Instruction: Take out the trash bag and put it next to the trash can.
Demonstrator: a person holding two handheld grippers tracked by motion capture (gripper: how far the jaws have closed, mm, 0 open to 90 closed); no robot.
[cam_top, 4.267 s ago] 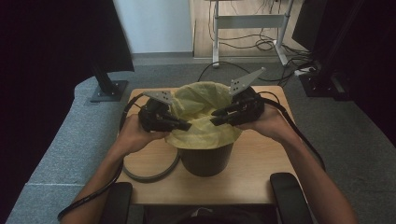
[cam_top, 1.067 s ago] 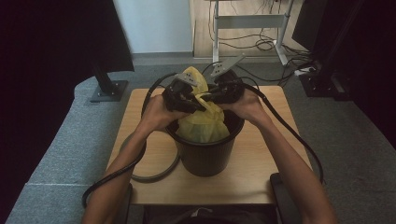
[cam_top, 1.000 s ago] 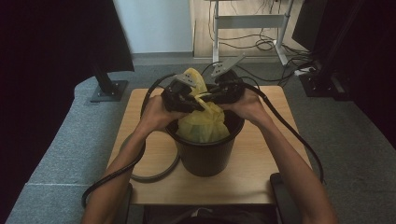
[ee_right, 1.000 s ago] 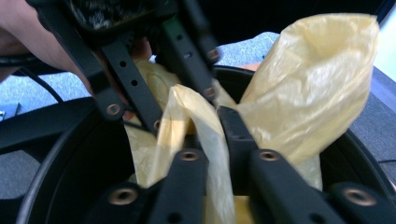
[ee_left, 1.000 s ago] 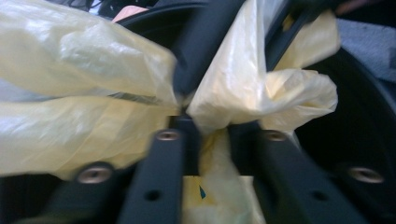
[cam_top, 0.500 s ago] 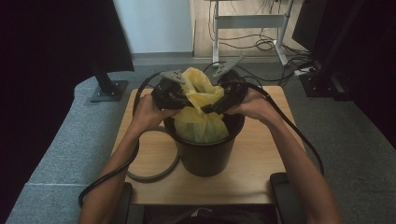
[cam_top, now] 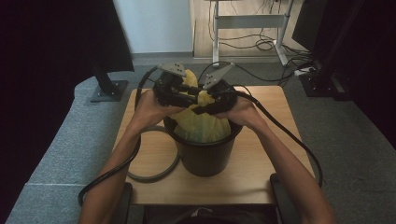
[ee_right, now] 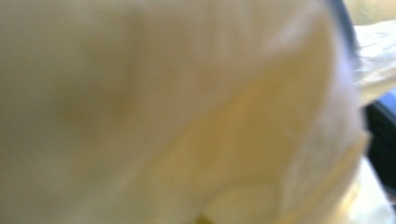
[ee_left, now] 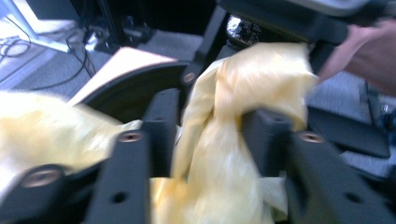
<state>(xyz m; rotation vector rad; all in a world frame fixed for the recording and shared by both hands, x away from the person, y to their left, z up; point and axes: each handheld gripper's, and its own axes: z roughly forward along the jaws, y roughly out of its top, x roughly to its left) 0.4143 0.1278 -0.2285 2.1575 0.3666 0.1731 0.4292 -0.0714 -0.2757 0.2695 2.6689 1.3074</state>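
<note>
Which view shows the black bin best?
The high view: the whole bin stands on the table, with the yellow bag gathered above it. The left gripper view shows just a curved stretch of its rim. The right gripper view is blurred yellow bag.

Pale yellow plastic (ee_right: 177, 112) lies right up against the lens, blurred and soft, covering almost the whole right gripper view. Creases run through it – a brighter fold slants up toward the right, and a lighter crumpled piece shows at the top right corner. A thin dark curved edge (ee_right: 344, 28) crosses near the top right, and a dark patch (ee_right: 380, 140) sits at the right border – too blurred to identify
</note>
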